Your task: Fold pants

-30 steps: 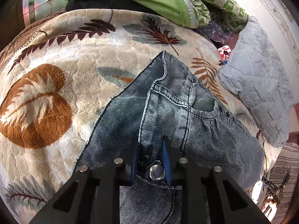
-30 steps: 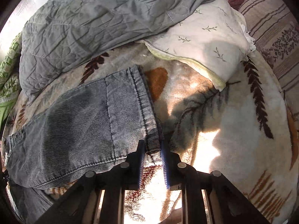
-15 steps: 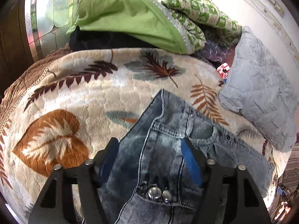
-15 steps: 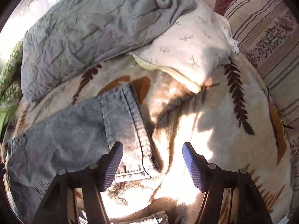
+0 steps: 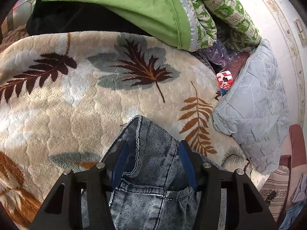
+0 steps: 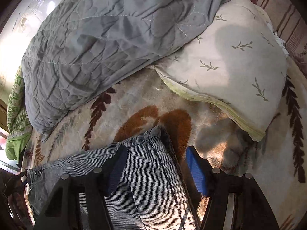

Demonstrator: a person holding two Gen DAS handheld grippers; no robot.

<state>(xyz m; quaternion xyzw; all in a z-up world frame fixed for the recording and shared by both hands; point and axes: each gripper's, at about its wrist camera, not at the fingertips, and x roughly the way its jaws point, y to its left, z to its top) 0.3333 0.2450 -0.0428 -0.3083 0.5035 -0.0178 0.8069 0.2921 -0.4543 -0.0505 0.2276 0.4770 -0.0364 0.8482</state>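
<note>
The washed grey-blue denim pants (image 5: 151, 164) lie on the bed's cream plush blanket with brown and grey leaf prints (image 5: 76, 99), one layer already doubled over the other, so a first fold looks done. The left gripper (image 5: 151, 164) straddles the waist end, where a pocket seam and stitched edge show; its blue pads stand either side of a raised hump of denim, jaws closing but not yet pinching it, likely lining up a grip for the next fold. In the right wrist view the right gripper (image 6: 157, 170) straddles the hemmed leg end (image 6: 153, 153), jaws half-wide and closing too, cloth between them, the right pad clear of it. Working both ends should keep the fabric even. Beyond lie a quilted grey cover (image 6: 99, 44), a sprig-print pillow (image 6: 230, 61) and green bedding (image 5: 122, 2).
</note>
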